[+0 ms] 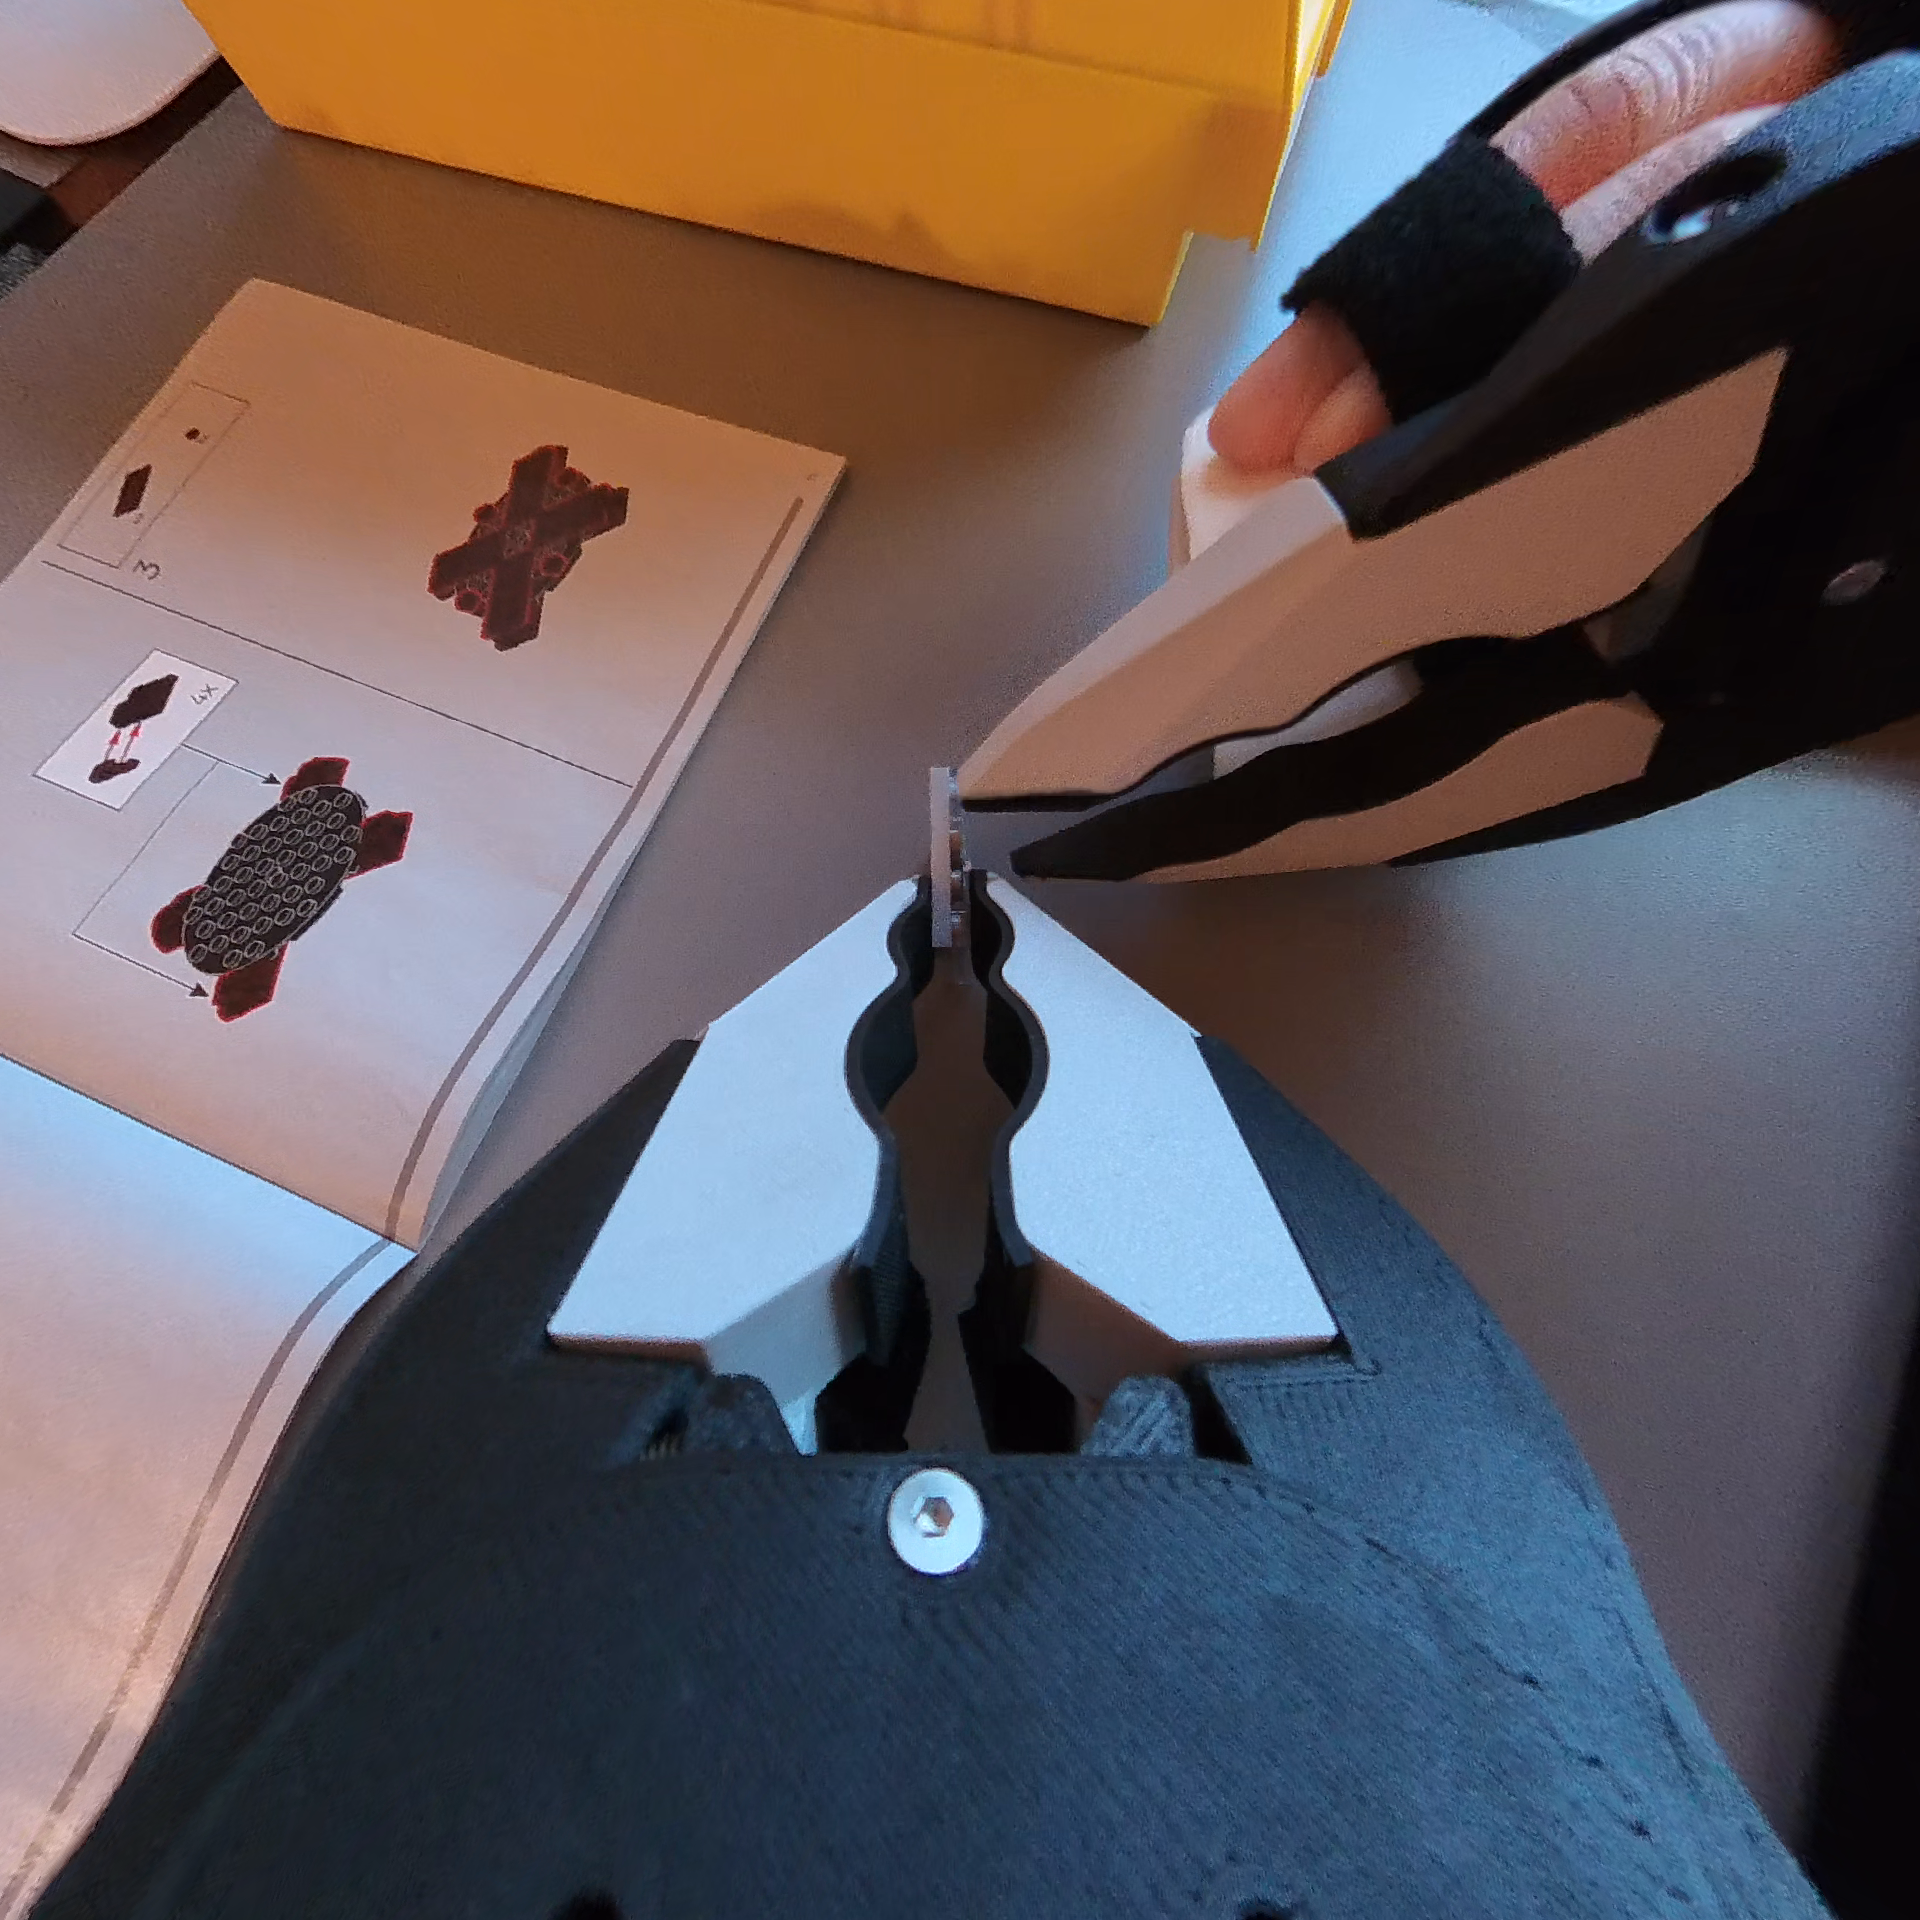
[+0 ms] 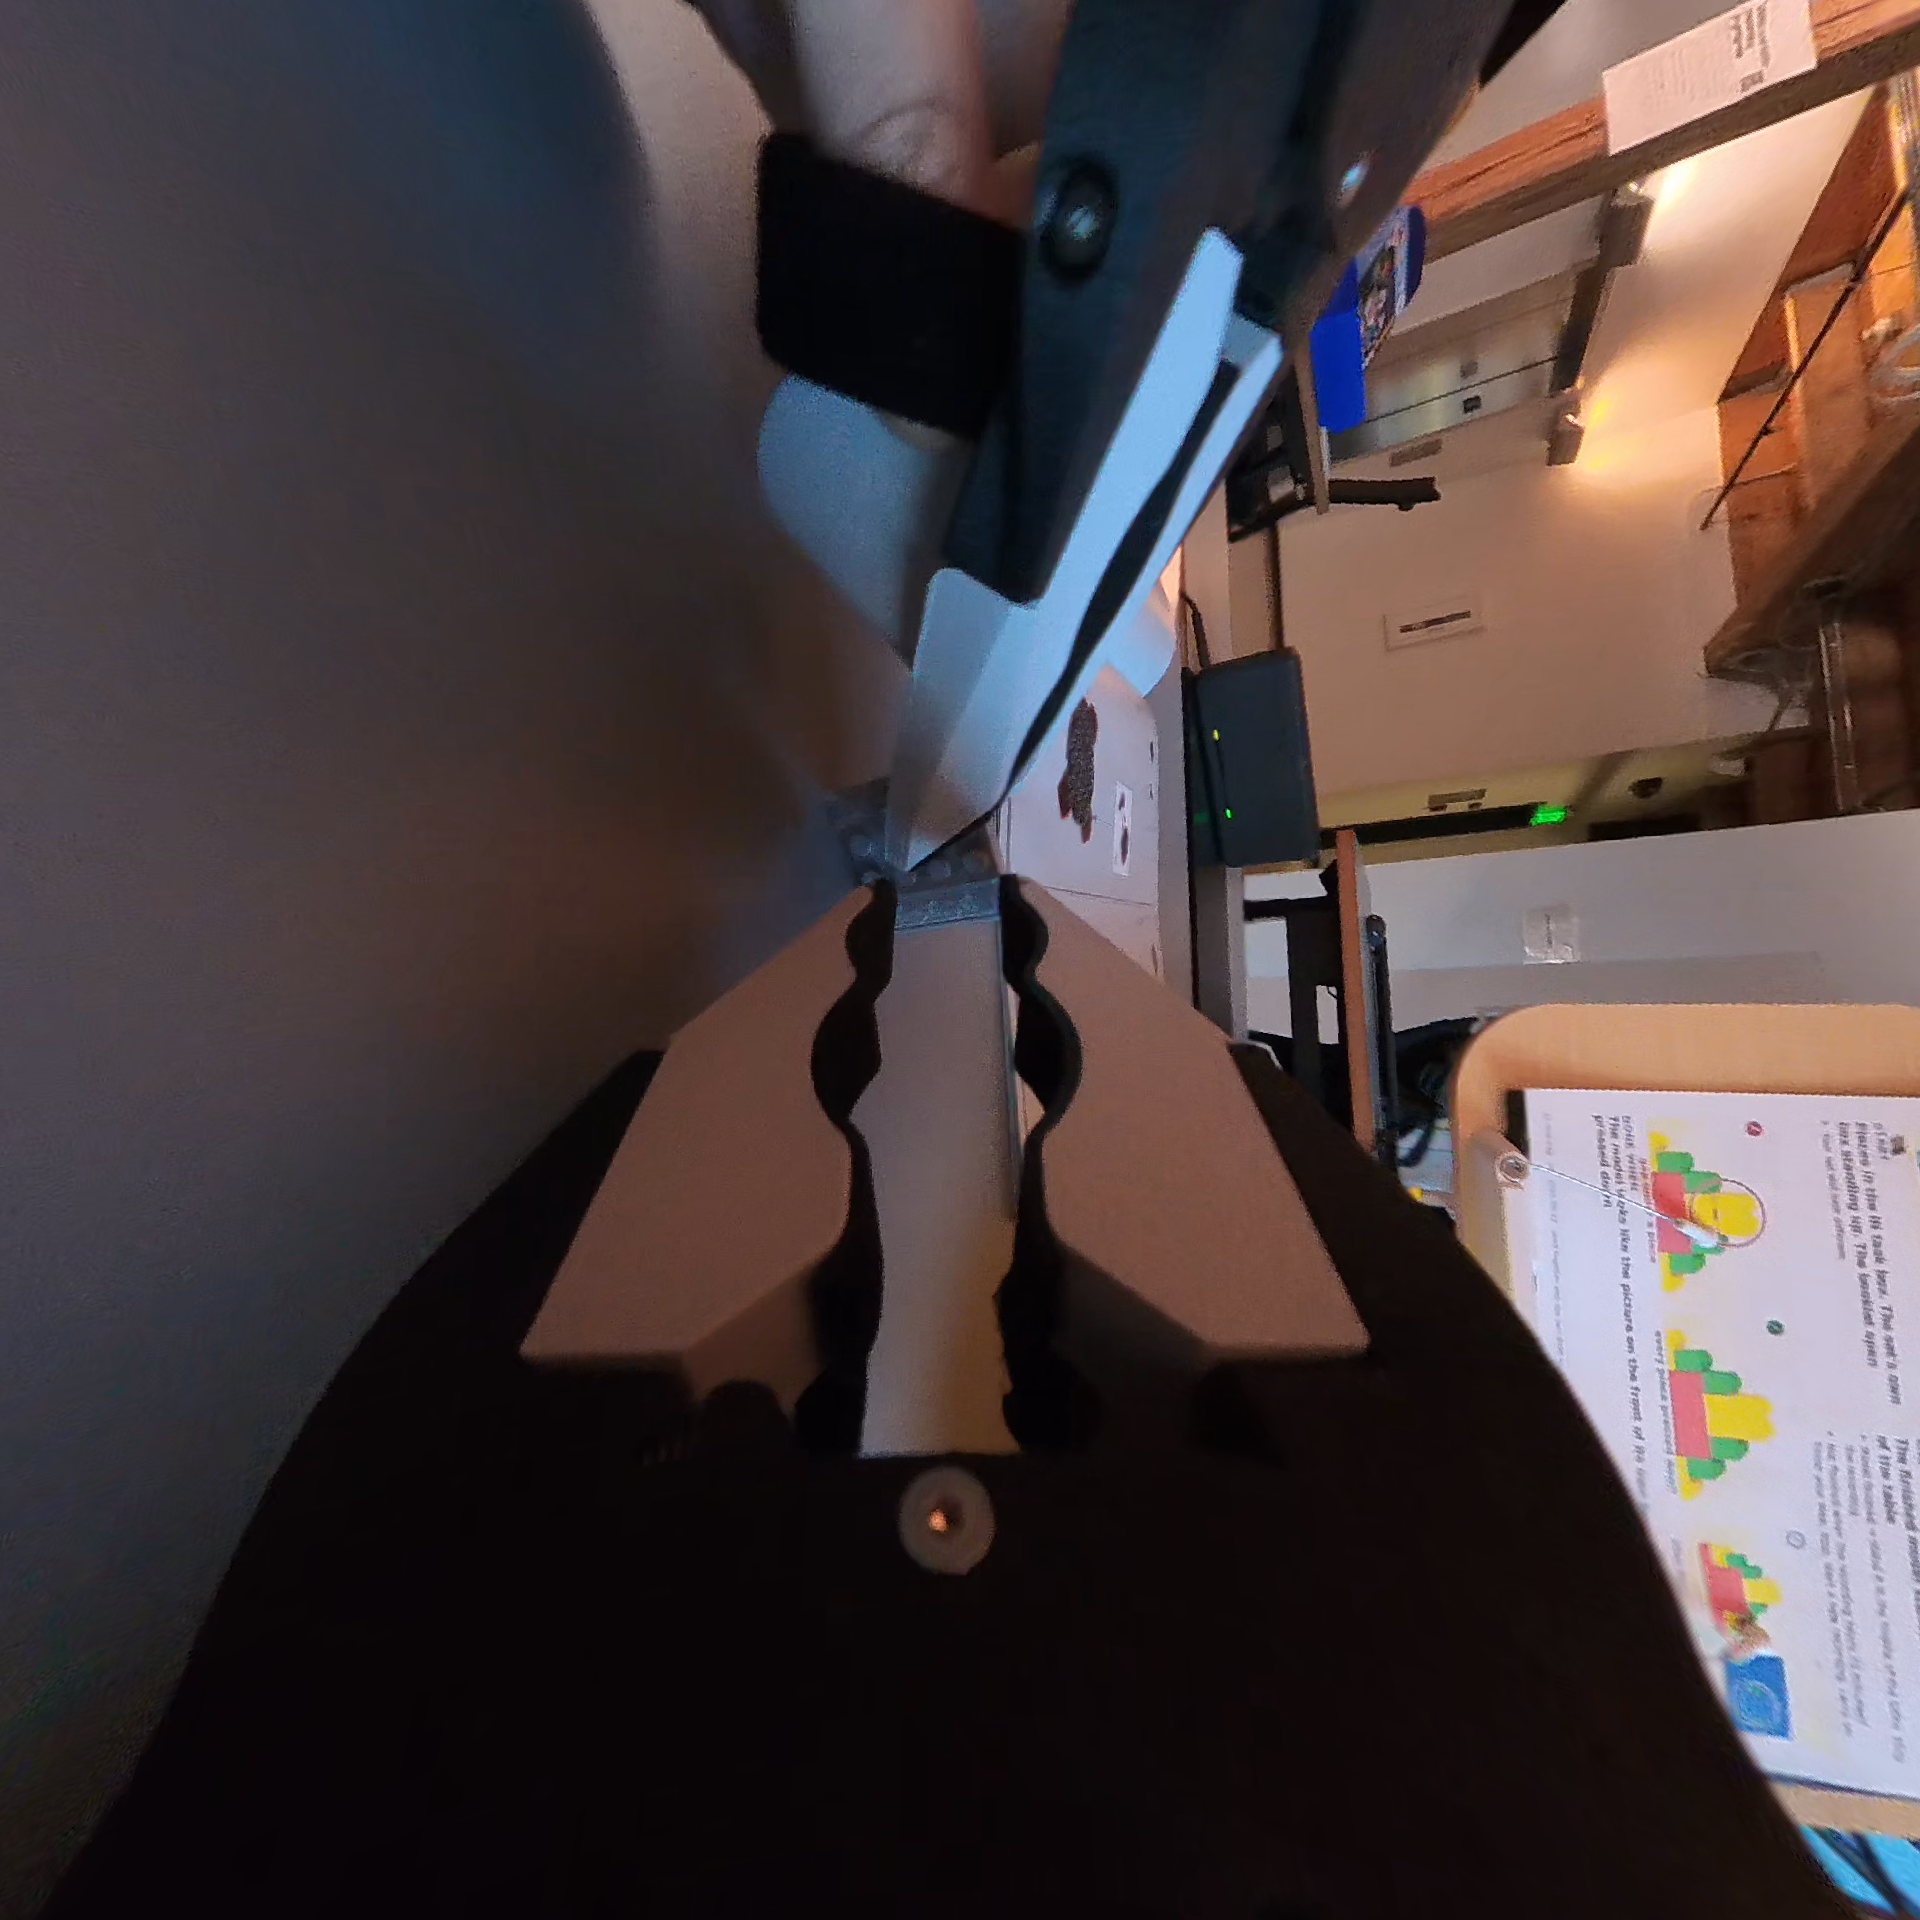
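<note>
My left gripper is shut on a thin grey studded plate, which stands on edge above the grey table. My right gripper comes in from the right with its tips against the plate's upper right side. In the right wrist view, my right gripper has a grey plate spanning the narrow gap between its fingertips. The left gripper reaches down from above onto a grey studded part. I cannot tell whether both hold one piece or two joined pieces.
An open instruction booklet lies on the table to the left. A yellow box stands behind it. A person's hand grips the right gripper. A picture sheet on a wooden stand is at the right.
</note>
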